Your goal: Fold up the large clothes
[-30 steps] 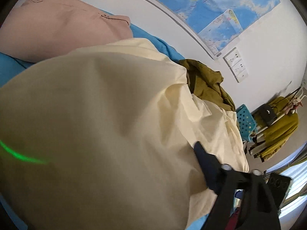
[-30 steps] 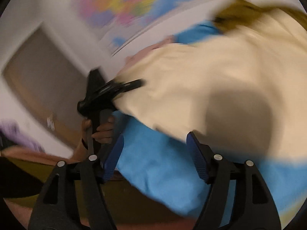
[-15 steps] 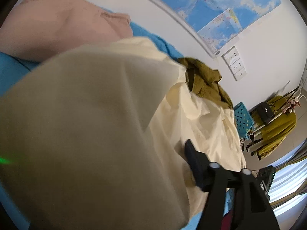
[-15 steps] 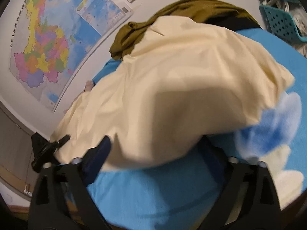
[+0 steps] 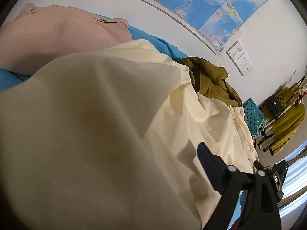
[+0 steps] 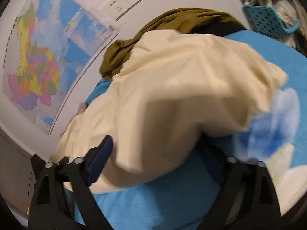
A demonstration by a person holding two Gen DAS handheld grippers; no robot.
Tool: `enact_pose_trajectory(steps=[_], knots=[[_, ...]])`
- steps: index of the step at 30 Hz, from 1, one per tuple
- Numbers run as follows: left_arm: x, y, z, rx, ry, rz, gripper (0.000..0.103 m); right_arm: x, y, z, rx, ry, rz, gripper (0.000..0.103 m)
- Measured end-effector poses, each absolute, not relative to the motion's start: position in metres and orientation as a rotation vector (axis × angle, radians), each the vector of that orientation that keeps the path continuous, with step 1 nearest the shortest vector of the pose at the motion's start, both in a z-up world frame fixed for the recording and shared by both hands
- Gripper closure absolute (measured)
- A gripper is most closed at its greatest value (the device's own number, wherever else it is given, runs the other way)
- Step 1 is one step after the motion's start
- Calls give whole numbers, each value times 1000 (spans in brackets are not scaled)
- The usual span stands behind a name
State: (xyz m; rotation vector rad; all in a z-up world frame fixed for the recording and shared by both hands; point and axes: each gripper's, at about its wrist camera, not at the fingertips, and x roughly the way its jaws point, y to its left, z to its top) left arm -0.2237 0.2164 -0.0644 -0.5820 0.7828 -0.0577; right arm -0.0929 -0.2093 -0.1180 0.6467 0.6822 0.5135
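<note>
Both released: left gripper (image 5: 134, 182) just spread, right gripper (image 6: 155, 159) wide over cream garment (image 6: 182, 88); regrip hem evenly, pull taut.

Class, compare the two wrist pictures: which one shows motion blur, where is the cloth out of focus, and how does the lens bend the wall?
Right wrist view: the cream garment edge and blue sheet print smear with motion blur. Left wrist view: sharper overall, but the near cream fold is soft and shadowed. Both: fisheye curves the wall map border; dark corners.
</note>
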Motion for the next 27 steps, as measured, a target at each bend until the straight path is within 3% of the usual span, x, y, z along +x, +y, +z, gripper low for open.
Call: enact_pose_trajectory(steps=[2, 6, 7, 8, 9, 10, 11, 13, 16, 17, 18, 21, 22, 25, 27], knots=[[-221, 214, -64, -573, 791, -59, 7, -80, -202, -116, 657, 670, 536, 10], [-214, 209, -63, -520, 800, -29, 7, -60, -190, -112, 679, 666, 591, 11], [-213, 209, -63, -524, 799, -22, 8, -58, -191, -112, 692, 671, 601, 17], [-213, 210, -63, -525, 799, -12, 14, -51, -194, -114, 744, 676, 624, 33], [-213, 212, -63, -531, 795, 12, 18, -46, -198, -117, 792, 681, 647, 41], [-213, 215, -64, -544, 793, 38, 30, -43, -202, -121, 824, 687, 662, 59], [-213, 218, -65, -553, 797, 53, 39, -40, -204, -123, 843, 691, 678, 69], [-215, 220, -64, -548, 806, 63, 48, -41, -205, -122, 821, 685, 698, 75], [-215, 214, -60, -493, 818, 78, 54, -43, -204, -115, 785, 666, 714, 75], [-214, 212, -59, -479, 823, 87, 53, -40, -204, -115, 788, 680, 711, 62], [-214, 212, -59, -482, 824, 90, 52, -36, -202, -117, 794, 699, 709, 57], [-209, 210, -62, -490, 830, 91, 49, -30, -195, -119, 772, 715, 711, 54], [-207, 209, -61, -482, 829, 92, 49, -30, -195, -118, 762, 714, 710, 58], [-209, 208, -57, -471, 824, 73, 65, -33, -195, -108, 725, 693, 722, 77], [-212, 206, -50, -457, 822, 66, 74, -42, -192, -89, 673, 658, 744, 82]])
